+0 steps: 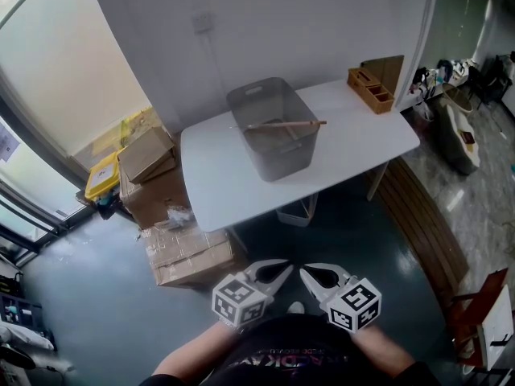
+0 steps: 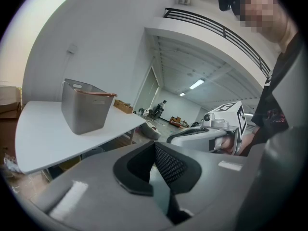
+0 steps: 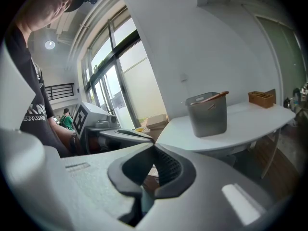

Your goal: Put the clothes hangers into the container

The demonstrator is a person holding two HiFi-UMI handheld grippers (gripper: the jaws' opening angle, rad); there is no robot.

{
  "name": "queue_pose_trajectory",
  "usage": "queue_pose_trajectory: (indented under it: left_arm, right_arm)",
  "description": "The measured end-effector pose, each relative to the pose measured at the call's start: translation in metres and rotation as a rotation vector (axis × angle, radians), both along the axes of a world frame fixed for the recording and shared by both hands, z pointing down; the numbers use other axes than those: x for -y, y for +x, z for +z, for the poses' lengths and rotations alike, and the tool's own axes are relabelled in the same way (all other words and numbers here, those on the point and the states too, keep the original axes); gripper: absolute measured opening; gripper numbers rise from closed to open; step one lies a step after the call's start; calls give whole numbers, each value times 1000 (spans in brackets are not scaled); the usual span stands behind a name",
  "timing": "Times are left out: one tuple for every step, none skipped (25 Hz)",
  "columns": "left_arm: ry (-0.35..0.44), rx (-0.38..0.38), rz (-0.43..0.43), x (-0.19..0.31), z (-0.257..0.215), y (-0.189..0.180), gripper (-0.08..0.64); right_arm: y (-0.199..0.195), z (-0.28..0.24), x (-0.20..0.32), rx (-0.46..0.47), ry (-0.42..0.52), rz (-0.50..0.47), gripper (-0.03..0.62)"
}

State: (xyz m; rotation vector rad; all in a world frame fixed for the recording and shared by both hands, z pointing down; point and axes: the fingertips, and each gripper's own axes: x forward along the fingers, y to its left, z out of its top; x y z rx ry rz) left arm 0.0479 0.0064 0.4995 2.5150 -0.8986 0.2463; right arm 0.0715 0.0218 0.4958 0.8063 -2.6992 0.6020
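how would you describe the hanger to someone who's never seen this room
On the white table stands a grey container. The hanger is the thin wooden bar lying across its open top, one end poking past the rim. The table's other wooden item is a box at the far corner.

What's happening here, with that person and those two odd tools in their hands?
A person stands back from a white table, holding the left gripper and the right gripper close to the body. Both have their jaws together and hold nothing. On the table stands a gray container with a wooden clothes hanger in it, one end poking over the rim. No other hanger is in sight. Neither gripper is near the container at this moment.
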Motion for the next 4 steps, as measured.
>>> queue_pose_trajectory:
  left_arm:
    - [0, 0, -1, 1, 0, 0, 0]
    - [0, 0, -2, 2, 0, -1, 0]
    - [-1, -1, -4, 3, 0, -1, 0]
    - [-1, -2, -6, 4, 0, -2, 0]
  right_arm:
    - [0, 0, 1, 0, 0, -1, 2]
    - [-1, 0, 2, 0, 1, -2, 2]
    - [-1, 0, 3, -1, 2, -3, 2]
    - [-2, 1, 4, -1, 4, -4, 2]
